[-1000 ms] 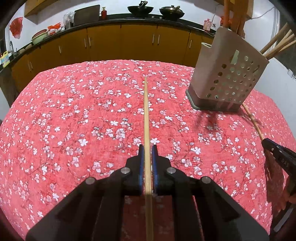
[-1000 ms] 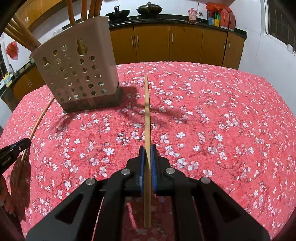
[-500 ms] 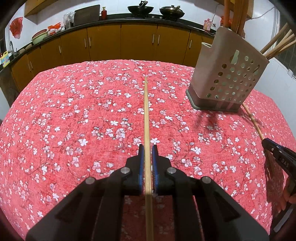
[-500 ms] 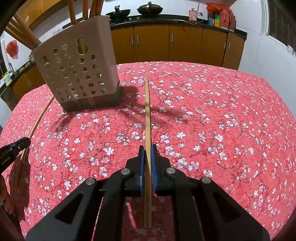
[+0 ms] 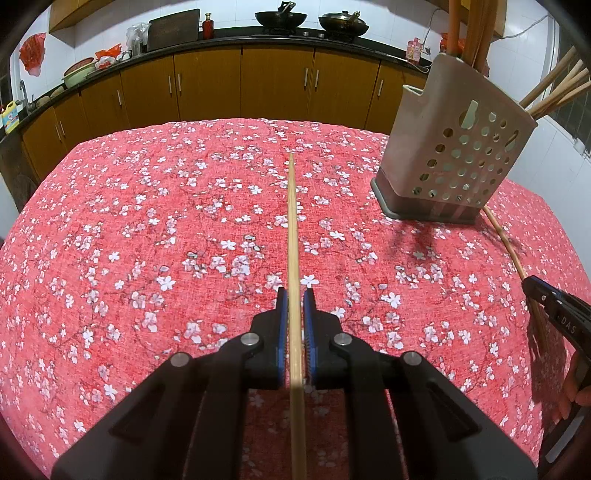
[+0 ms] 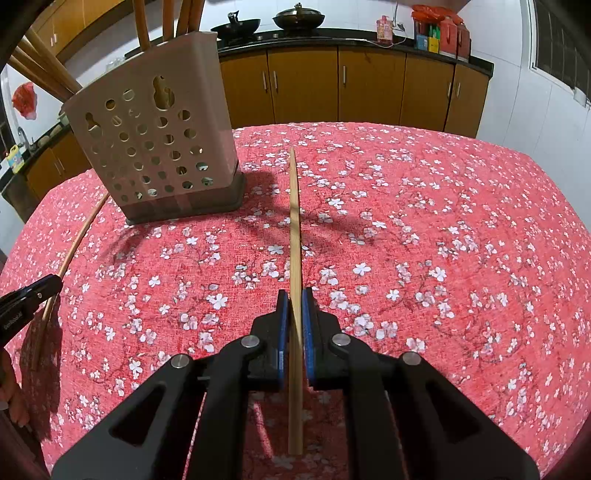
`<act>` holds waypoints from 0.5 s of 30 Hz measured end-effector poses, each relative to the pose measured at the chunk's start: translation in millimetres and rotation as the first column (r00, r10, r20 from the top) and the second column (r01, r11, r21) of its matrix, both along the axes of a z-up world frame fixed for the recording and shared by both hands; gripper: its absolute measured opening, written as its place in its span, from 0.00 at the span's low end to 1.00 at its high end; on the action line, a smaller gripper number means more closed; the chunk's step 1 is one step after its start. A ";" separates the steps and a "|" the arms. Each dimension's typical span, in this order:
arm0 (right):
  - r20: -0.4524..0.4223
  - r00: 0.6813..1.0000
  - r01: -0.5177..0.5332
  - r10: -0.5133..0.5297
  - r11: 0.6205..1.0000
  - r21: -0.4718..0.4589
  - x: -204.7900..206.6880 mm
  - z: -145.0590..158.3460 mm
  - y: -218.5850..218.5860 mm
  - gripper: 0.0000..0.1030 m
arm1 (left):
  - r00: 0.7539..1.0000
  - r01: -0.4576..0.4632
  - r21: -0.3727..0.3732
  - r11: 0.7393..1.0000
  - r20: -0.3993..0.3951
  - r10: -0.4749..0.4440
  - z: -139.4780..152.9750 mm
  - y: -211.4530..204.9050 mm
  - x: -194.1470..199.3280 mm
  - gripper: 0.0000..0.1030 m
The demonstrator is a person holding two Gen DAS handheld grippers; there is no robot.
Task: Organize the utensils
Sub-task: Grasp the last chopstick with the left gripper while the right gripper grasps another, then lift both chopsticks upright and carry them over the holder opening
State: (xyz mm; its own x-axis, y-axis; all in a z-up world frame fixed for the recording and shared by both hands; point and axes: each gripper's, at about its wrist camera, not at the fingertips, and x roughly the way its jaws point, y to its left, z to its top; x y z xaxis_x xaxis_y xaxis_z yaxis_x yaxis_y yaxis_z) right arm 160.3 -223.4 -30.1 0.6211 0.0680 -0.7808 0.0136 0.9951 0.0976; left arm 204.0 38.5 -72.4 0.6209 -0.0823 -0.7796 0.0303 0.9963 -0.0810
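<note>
My left gripper is shut on a wooden chopstick that points forward over the red flowered tablecloth. My right gripper is shut on another wooden chopstick, also pointing forward. A beige perforated utensil holder with several chopsticks in it stands on the table to the right of my left gripper; it also shows in the right wrist view, to the left of my right gripper. Each gripper shows at the edge of the other's view, the right one and the left one.
Brown kitchen cabinets under a dark counter with two woks run behind the table. A white wall and a window are on the right. The table edge drops off toward the cabinets.
</note>
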 end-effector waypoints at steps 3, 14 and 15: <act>0.000 1.000 0.000 0.000 1.000 -0.002 -0.2 0.0 -0.4 0.09 | 1.000 -0.001 0.006 1.000 0.000 0.001 0.1 -0.6 -0.8 0.11; 0.006 1.000 0.009 -0.009 0.999 0.045 -2.1 0.7 -6.3 0.07 | 0.999 0.033 0.072 0.997 -0.004 -0.033 -0.2 -8.5 -10.7 0.09; 0.014 1.000 0.010 -0.011 0.999 0.042 -4.2 2.7 -6.7 0.07 | 0.999 0.038 0.072 0.997 -0.010 -0.037 0.4 -8.7 -11.2 0.08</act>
